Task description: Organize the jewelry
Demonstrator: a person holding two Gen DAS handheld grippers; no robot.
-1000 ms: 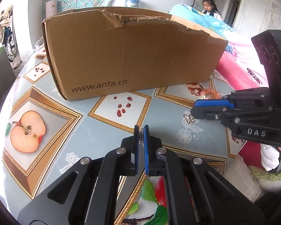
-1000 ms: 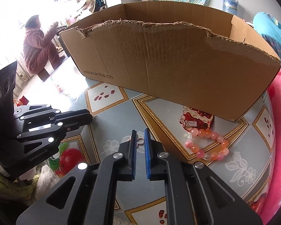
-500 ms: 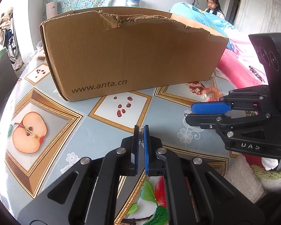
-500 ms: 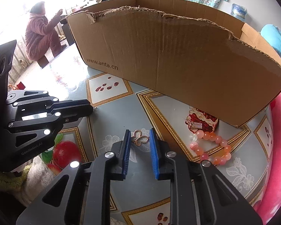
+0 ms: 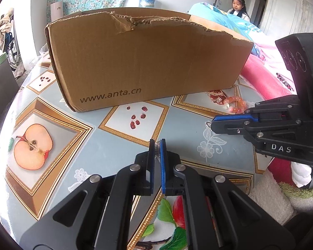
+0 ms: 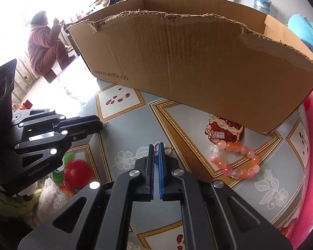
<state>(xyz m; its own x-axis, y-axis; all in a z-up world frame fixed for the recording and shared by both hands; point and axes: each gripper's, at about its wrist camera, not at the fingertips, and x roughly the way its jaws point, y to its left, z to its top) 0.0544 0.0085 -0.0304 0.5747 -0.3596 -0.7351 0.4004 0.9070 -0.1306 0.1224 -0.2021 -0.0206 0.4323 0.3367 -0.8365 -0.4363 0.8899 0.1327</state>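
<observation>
Now the right gripper [image 6: 156, 146], its jaws just closed, pinches a small rose-gold clasp [image 6: 163, 148] flat on the surface, likely for lifting into the cardboard box [image 6: 187, 66]. The left gripper [image 5: 157, 145] holds a small silvery piece [image 5: 157, 145], clamped shut.

- The cardboard box [image 6: 187, 66] walls off the far side of the table [image 5: 106, 145] — passing beyond means going over its torn rim.
- Bare tablecloth lies open between box and both grippers.
- The bead bracelet [image 6: 235, 160] and a small metal charm [image 6: 216, 134] clutter the right, just beside the box.
- The left gripper [image 6: 100, 123] and right gripper [image 6: 156, 145] flank the middle — near each other, apart.
</observation>
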